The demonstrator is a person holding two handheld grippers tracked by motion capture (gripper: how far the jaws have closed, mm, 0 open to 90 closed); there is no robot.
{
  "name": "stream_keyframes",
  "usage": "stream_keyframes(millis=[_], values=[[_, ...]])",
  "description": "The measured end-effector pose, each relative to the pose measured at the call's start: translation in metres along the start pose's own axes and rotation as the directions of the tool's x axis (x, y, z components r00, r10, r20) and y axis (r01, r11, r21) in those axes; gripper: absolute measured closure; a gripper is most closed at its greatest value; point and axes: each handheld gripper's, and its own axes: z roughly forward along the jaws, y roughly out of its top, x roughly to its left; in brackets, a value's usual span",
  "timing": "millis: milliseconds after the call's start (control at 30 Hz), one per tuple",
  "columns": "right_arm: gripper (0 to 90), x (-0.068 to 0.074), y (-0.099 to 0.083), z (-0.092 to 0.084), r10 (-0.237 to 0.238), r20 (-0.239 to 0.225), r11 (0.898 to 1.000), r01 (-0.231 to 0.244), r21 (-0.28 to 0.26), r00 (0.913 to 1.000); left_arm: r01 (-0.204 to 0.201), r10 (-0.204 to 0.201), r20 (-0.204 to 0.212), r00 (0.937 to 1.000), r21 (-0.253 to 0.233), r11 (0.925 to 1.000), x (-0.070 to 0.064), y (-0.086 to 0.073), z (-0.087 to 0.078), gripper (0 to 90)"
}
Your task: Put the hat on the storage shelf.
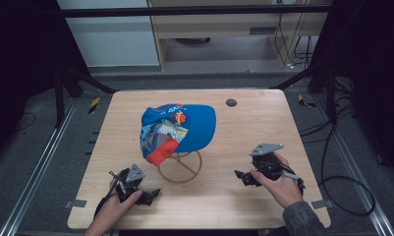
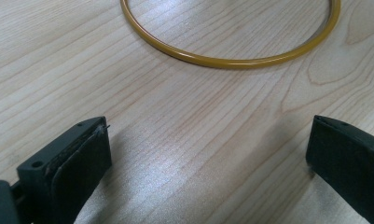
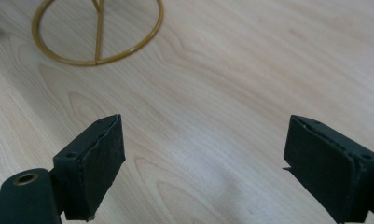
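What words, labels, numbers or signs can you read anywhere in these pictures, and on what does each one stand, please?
None can be read.
The blue cap on the gold wire stand bears white lettering and a round orange badge near its top: too small and blurred to read.
The table and both grippers, left gripper and right gripper, show no lettering.

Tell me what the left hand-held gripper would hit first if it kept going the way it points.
Probably the gold wire stand's base ring: it lies on the table just ahead of the open left hand-held gripper.
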Motion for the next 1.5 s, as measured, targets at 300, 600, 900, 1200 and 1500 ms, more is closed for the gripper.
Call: stream_keyframes(millis=[300, 600, 900, 1200, 1500], values=[[12.3, -0.001, -0.026, 0.025, 0.048, 0.009, 0.999, -0.048, 0.019, 0.9988, -0.003, 0.003, 0.0, 1.0, 0.003, 1.0, 0.0, 0.0, 0.0, 0.0], [12.1, -0.002, -0.035, 0.046, 0.093, 0.017, 0.995, -0.094, 0.027, 0.9955, -0.003, 0.003, 0.0, 1.0, 0.003, 1.0, 0.0, 0.0, 0.0, 0.0], [10.9, -0.004, -0.038, 0.057, 0.143, 0.032, 0.99, -0.144, 0.008, 0.9891, -0.004, 0.004, 0.0, 1.0, 0.003, 1.0, 0.0, 0.0, 0.0, 0.0], [10.6, 0.0, -0.041, 0.06, 0.147, 0.059, 0.989, -0.145, -0.031, 0.9874, -0.004, 0.004, 0.0, 1.0, 0.003, 1.0, 0.0, 0.0, 0.0, 0.0], [10.0, 0.006, -0.045, 0.062, 0.101, 0.114, 0.994, -0.097, -0.039, 0.9883, -0.004, 0.004, 0.001, 1.0, 0.003, 1.0, 0.0, 0.0, 0.0, 0.0]])
